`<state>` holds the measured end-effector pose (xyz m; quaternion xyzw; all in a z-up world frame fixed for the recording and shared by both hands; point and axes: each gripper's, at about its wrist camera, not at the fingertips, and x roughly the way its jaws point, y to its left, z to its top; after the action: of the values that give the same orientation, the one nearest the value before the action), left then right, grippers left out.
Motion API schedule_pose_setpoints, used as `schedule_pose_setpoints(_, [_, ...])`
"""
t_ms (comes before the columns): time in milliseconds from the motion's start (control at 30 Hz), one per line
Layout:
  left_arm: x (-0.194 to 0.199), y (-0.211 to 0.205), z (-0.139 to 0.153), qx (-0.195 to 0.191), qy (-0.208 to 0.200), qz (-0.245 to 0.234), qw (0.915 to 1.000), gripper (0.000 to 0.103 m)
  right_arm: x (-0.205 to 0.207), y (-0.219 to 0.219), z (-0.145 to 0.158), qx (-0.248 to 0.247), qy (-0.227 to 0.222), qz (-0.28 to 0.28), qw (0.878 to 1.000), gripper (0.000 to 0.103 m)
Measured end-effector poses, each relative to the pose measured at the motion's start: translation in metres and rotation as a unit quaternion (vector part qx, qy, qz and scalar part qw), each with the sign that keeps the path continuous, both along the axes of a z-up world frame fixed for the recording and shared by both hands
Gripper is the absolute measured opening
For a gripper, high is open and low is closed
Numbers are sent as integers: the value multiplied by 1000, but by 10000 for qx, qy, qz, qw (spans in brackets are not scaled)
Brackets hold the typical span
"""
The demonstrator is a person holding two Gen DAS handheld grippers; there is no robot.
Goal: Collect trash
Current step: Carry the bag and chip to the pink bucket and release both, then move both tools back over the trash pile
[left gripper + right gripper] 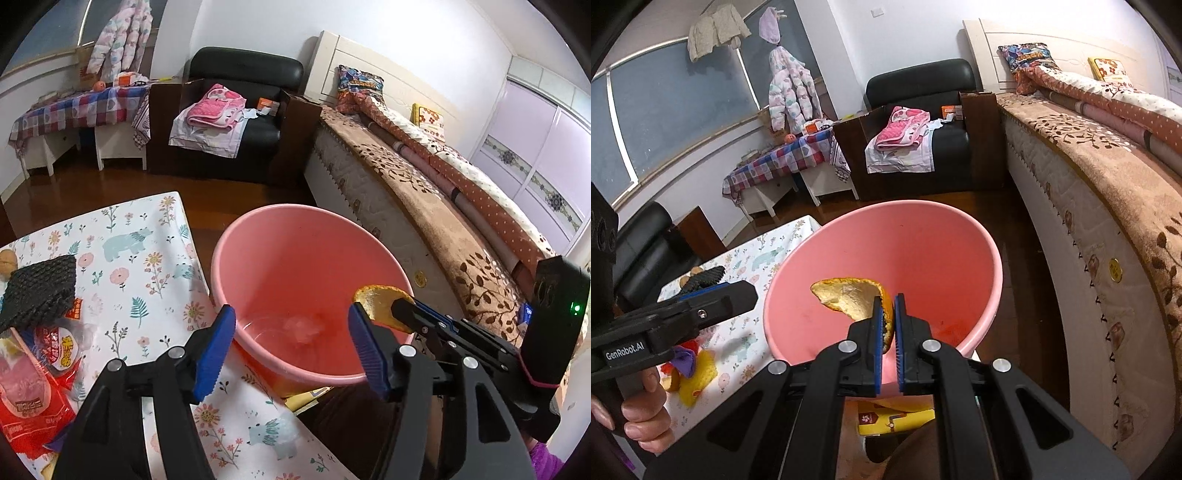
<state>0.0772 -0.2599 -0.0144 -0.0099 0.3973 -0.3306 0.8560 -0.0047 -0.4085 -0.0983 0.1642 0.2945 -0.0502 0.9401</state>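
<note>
A pink bin (258, 236) stands beside the floral-cloth table (147, 266); it also shows in the right wrist view (886, 236). My right gripper (888, 301) is shut on an orange peel (849, 297) and holds it over the bin's mouth; the peel also shows in the left wrist view (380, 301). My left gripper (291, 317) is open and empty, over the bin's near rim. A crumpled pale scrap (303, 328) lies at the bin's bottom. On the table lie a red snack wrapper (33, 398), a black foam net (40, 291) and a walnut (7, 260).
A bed (424, 206) runs along the right. A black armchair (236, 122) with pink cloths stands at the back. A yellow box (894, 419) lies under the bin. Yellow and purple scraps (694, 373) lie on the table in the right wrist view.
</note>
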Motion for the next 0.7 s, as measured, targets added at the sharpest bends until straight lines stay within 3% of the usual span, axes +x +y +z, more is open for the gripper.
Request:
schedule_pose_setpoints(167, [-4, 9, 3, -29, 8, 75, 10000, 62, 1, 2, -1, 10, 54, 7, 10000, 8])
schedule_pose_setpoints(300, [-6, 18, 6, -43, -21, 165, 9999, 62, 2, 4, 0, 27, 78, -1, 10000, 29])
schedule_pose_setpoints(700, [-19, 43, 25, -58, -382, 472, 9981, 62, -6, 24, 11, -42, -97, 135, 9999, 30])
